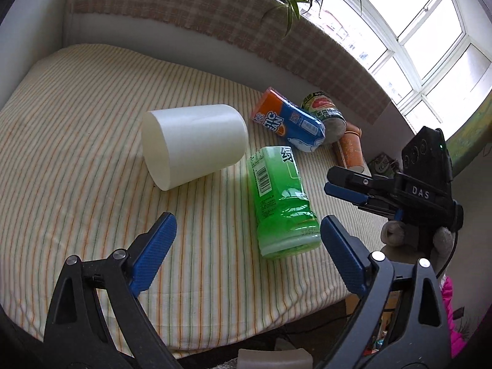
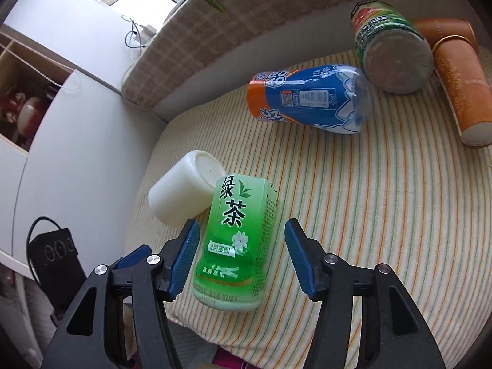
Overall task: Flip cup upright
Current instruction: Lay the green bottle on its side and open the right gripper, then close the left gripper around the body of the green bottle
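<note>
On the left of the striped cushion (image 1: 77,141) we see the white cup (image 1: 196,141) lying on its side, its mouth turned toward our left gripper (image 1: 246,252), which hovers above the cushion with its 2 blue fingers spread wide and gripping nothing. Just right of the cup lies the green tea bottle (image 1: 279,203), also on its side. Behind it sit the blue-and-orange bottle (image 1: 289,120), a green-labelled can (image 1: 326,113) and an orange tube (image 1: 350,147). At far right, our right gripper (image 2: 243,252) has its jaws parted, straddling the green tea bottle (image 2: 236,240) without touching it; there the cup (image 2: 184,190) lies just beyond, beside the bottle.
</note>
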Action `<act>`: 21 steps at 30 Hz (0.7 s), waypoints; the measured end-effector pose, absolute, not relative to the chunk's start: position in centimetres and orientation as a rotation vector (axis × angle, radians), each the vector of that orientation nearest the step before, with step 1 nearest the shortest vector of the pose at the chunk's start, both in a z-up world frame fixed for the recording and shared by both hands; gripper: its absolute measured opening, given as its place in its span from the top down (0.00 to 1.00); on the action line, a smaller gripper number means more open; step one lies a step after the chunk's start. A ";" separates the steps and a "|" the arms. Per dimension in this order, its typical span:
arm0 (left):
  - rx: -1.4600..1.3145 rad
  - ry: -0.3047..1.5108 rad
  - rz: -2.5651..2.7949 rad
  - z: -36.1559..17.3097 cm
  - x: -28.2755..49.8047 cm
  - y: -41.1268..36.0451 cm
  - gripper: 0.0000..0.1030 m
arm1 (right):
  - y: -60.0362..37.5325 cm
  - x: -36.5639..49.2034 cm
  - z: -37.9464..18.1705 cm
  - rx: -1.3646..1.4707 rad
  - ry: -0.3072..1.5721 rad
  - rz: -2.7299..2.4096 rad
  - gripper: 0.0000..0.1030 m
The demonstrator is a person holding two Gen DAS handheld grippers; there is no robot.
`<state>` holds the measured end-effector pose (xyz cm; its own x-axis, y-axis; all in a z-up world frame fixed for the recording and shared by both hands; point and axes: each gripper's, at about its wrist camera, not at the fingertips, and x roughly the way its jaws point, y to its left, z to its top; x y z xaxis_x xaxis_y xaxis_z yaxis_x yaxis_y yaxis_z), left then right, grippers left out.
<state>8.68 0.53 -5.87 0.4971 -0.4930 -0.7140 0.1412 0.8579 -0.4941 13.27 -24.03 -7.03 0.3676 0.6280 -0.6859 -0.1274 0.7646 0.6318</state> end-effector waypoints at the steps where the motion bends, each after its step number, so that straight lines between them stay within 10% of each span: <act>1: -0.413 1.001 -0.414 -6.1 9.3 0.1 0.07 | -24.7 12.3 -6.8 0.533 1.073 0.503 0.42; 21: -0.461 1.215 -0.462 -10.4 16.8 -6.0 0.29 | -33.3 -0.2 -7.7 0.644 0.902 0.266 0.41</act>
<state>16.80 -5.97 -10.41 0.2808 -0.5677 -0.7739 0.0905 0.8184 -0.5675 -0.23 -33.34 -7.67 0.6038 0.4725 -0.6420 0.0483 0.7822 0.6212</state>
